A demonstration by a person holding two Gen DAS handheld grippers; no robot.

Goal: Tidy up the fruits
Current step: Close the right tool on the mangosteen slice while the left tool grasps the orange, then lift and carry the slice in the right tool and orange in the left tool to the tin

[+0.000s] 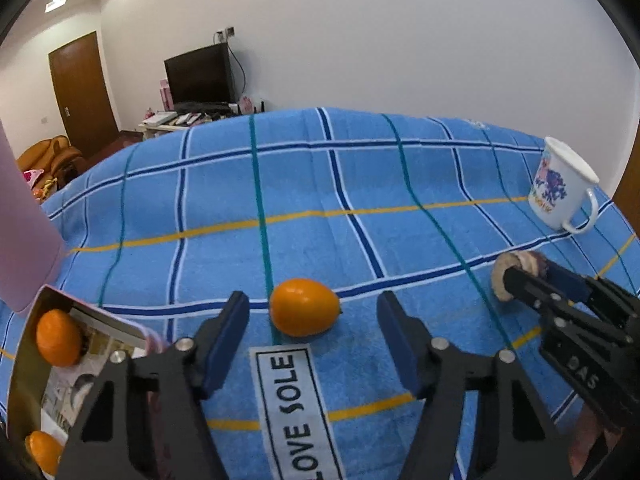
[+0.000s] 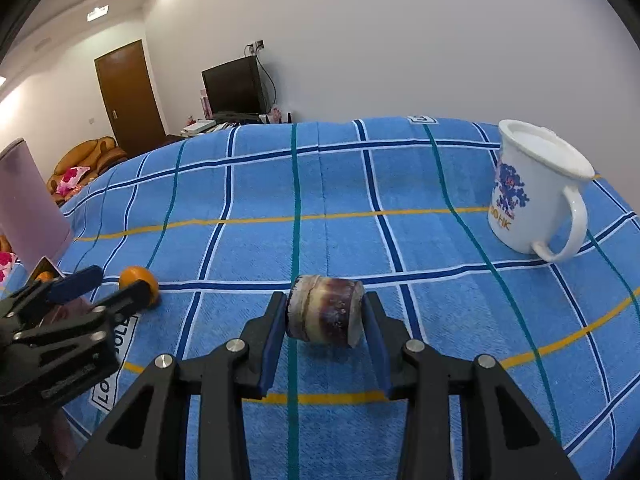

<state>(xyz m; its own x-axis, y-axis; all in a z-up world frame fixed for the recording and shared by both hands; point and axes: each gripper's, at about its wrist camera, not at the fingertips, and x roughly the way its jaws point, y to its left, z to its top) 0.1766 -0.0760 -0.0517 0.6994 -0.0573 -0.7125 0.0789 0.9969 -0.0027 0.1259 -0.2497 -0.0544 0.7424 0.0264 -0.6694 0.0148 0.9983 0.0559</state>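
An orange oval fruit [image 1: 304,307] [image 2: 138,284] lies on the blue checked cloth [image 1: 360,208]. My left gripper [image 1: 313,302] [image 2: 116,282] stands open around it, one pad on each side, neither touching the fruit. My right gripper [image 2: 324,302] [image 1: 532,276] is shut on a short purple-brown cane piece [image 2: 324,312] [image 1: 500,280], its pads pressing on the two cut ends just above the cloth. At the left, an open box [image 1: 24,360] holds two oranges [image 1: 58,338] [image 1: 42,452].
A white printed mug [image 2: 532,196] [image 1: 564,188] stands at the right of the cloth. The box's pink lid [image 1: 20,240] [image 2: 28,208] stands upright at the left edge. A cloth label [image 1: 296,412] lies under the left gripper. Behind are a TV, a door and a sofa.
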